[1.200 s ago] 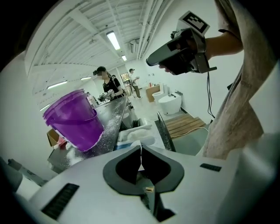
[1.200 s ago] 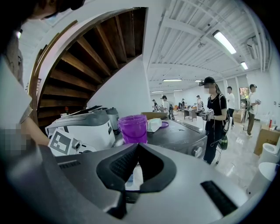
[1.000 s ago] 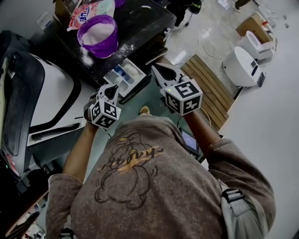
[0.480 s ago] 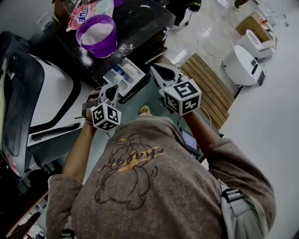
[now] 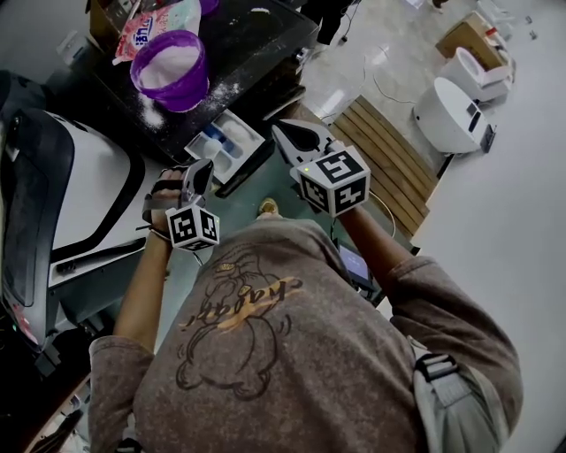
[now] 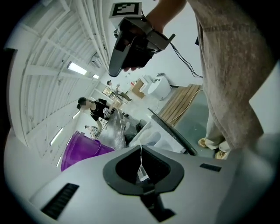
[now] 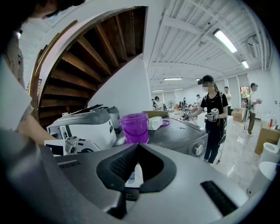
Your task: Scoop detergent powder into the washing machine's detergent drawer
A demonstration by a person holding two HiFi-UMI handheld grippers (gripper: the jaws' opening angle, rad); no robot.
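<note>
A purple bucket (image 5: 168,69) of white powder stands on the black washing machine top (image 5: 256,40), with spilt powder beside it. The white detergent drawer (image 5: 223,146) is pulled out below it. In the head view my left gripper (image 5: 196,173) is held in front of the drawer, a short way off. My right gripper (image 5: 292,140) hovers right of the drawer. Both are shut with nothing in them. The right gripper view shows the bucket (image 7: 134,127) ahead past the shut gripper (image 7: 138,151). From the left gripper (image 6: 141,151) I see the bucket (image 6: 81,151) and the right gripper (image 6: 131,43).
A pink and white detergent bag (image 5: 155,22) lies behind the bucket. A white and black machine (image 5: 84,199) stands at the left. A wooden slatted board (image 5: 389,159) and white appliances (image 5: 451,115) are on the floor at the right. A person (image 7: 212,118) stands in the room beyond.
My left gripper has drawn back a little from the drawer towards the body. The right gripper has hardly moved. The view has shifted slightly.
</note>
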